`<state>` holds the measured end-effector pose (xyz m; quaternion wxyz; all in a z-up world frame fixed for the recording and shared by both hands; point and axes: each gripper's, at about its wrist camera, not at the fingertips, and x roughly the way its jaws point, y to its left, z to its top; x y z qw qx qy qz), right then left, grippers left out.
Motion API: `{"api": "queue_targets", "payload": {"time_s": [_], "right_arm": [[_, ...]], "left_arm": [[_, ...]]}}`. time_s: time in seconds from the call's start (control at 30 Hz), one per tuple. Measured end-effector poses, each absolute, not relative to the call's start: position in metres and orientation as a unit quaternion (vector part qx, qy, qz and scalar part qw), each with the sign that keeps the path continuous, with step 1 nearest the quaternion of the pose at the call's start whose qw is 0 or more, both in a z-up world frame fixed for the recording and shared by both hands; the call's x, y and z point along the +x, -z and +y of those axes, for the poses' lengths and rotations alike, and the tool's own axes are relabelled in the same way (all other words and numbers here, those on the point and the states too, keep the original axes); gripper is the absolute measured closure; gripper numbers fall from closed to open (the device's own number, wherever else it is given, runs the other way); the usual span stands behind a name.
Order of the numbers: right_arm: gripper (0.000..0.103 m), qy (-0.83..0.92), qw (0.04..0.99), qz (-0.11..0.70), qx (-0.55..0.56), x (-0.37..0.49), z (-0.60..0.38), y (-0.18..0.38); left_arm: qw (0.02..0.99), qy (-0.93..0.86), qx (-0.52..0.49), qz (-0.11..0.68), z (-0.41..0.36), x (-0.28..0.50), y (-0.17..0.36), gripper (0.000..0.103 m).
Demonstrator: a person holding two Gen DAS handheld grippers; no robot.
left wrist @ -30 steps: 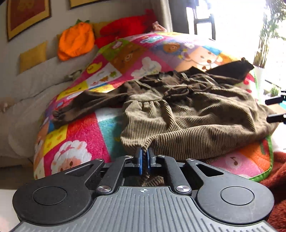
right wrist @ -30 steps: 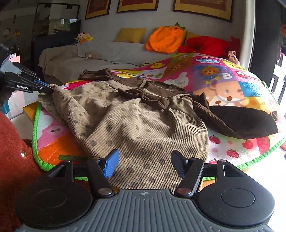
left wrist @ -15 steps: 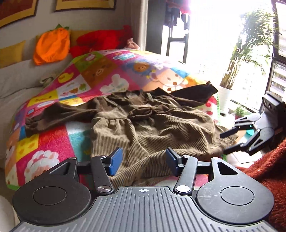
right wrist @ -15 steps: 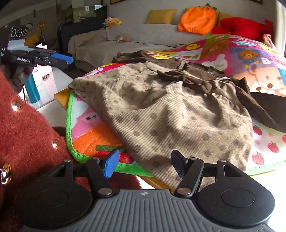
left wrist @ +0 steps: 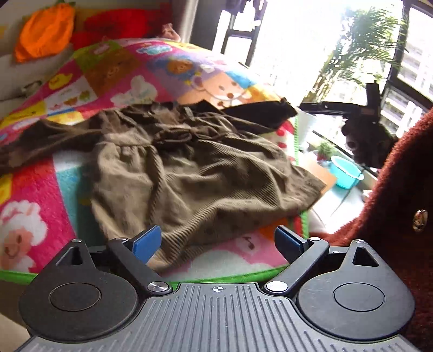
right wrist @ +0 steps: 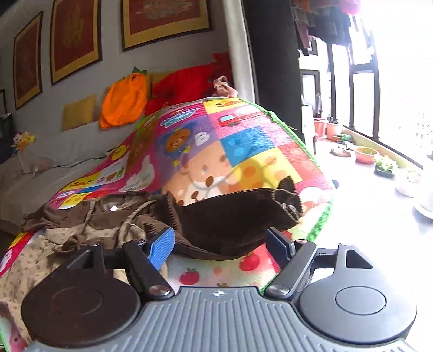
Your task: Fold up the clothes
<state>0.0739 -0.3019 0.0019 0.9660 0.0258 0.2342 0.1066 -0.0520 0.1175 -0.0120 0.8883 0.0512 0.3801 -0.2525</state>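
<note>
The brown corduroy dress (left wrist: 194, 173) was seen spread flat on the patchwork cartoon blanket (left wrist: 113, 70), long axis running from the hem near the blanket's green-trimmed front edge back to the neckline. In the left wrist view the hem pointed at the camera and the bodice with its tied bow (left wrist: 173, 135) lay farther in. One dark sleeve (left wrist: 46, 138) was stretched out to the left, the other dark sleeve (right wrist: 238, 216) to the right, its cuff toward the window side.

Left gripper (left wrist: 216, 242): jaws spread wide, nothing held, hovering just off the hem; the left blue pad (left wrist: 147, 241) overlapped the hem edge in view, contact could not be confirmed. Right gripper (right wrist: 219, 243): jaws wide apart, nothing held, positioned just in front of the right sleeve.

The blanket was draped over a raised surface. Behind it a grey sofa (right wrist: 54, 157) was seen with a yellow cushion (right wrist: 78, 112), an orange pumpkin plush (right wrist: 124, 100) and a red plush (right wrist: 186, 84). Three framed pictures (right wrist: 165, 21) were hung on the wall. Plant pots (right wrist: 365, 154) were lined up along the bright window sill, and a teal basin (left wrist: 345, 176) sat near it.

A letter "B" was legible on one blanket patch (right wrist: 201, 138); other print was too blurred to read.
</note>
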Motion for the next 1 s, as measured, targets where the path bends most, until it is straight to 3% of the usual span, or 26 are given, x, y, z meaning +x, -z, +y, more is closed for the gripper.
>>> {"api": "queue_targets", "payload": {"time_s": [0.03,0.13,0.17,0.43,0.47,0.53,0.67,0.87,0.9,1.0], "right_arm": [[0.028,-0.139,0.961,0.238,0.007,0.072,-0.286,0.000],[0.050,-0.271,0.925,0.264,-0.047,0.058,-0.219,0.011],[0.053,-0.317,0.906,0.276,-0.053,0.051,-0.197,0.016],[0.051,-0.480,0.810,0.291,-0.170,0.020,-0.071,0.067],[0.063,-0.483,0.807,0.294,-0.172,0.021,-0.066,0.069],[0.100,-0.489,0.800,0.306,-0.165,0.027,-0.060,0.070],[0.101,-0.509,0.803,0.304,-0.059,0.038,-0.086,0.039],[0.096,-0.517,0.780,0.342,-0.087,0.020,-0.095,0.049],[0.094,-0.520,0.777,0.342,-0.089,0.016,-0.098,0.051],[0.074,-0.522,0.778,0.336,-0.095,0.004,-0.109,0.052]], "left_arm": [[0.891,0.245,0.053,0.379,0.119,-0.051,0.011,0.009],[0.897,0.221,0.056,0.378,0.124,-0.049,0.009,0.013],[0.900,0.213,0.058,0.377,0.126,-0.048,0.008,0.016],[0.917,0.186,0.052,0.348,0.136,-0.053,-0.005,0.013],[0.920,0.185,0.048,0.341,0.138,-0.054,-0.008,0.012],[0.927,0.177,0.042,0.328,0.143,-0.059,-0.016,0.011],[0.941,0.162,0.005,0.298,0.161,-0.066,-0.028,0.007],[0.945,0.134,-0.054,0.294,0.177,-0.056,-0.030,0.007],[0.943,0.140,-0.060,0.294,0.177,-0.056,-0.030,0.007],[0.936,0.183,-0.072,0.292,0.171,-0.059,-0.028,0.007]]}}
